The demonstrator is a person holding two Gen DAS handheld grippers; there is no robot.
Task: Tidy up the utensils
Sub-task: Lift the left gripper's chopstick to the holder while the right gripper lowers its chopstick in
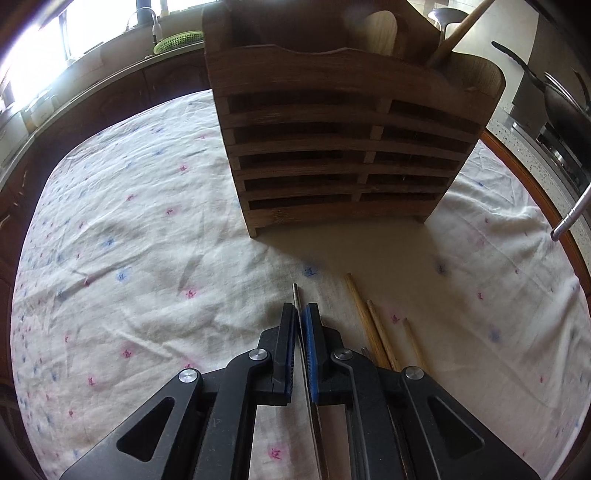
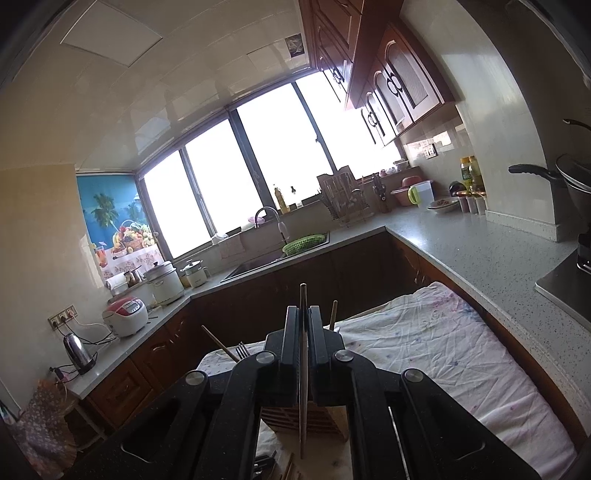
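In the left wrist view a slatted wooden utensil holder (image 1: 343,147) stands on the cloth-covered table (image 1: 147,221), with a wooden spatula (image 1: 376,33) and a wooden handle (image 1: 458,33) in it. My left gripper (image 1: 300,314) is shut on a thin metal utensil (image 1: 295,293), low over the cloth. Three wooden chopsticks (image 1: 373,332) lie just right of it. In the right wrist view my right gripper (image 2: 303,314) is shut on a thin stick-like utensil (image 2: 303,295), raised above the holder (image 2: 306,419). A fork (image 2: 242,349) and chopsticks (image 2: 221,343) stick up from the holder.
A metal handle (image 1: 570,214) pokes in at the table's right edge. A wok (image 1: 554,99) sits on the stove to the right. The counter (image 2: 461,243) wraps around, with a sink (image 2: 266,258), a green basket (image 2: 304,243) and rice cookers (image 2: 125,315).
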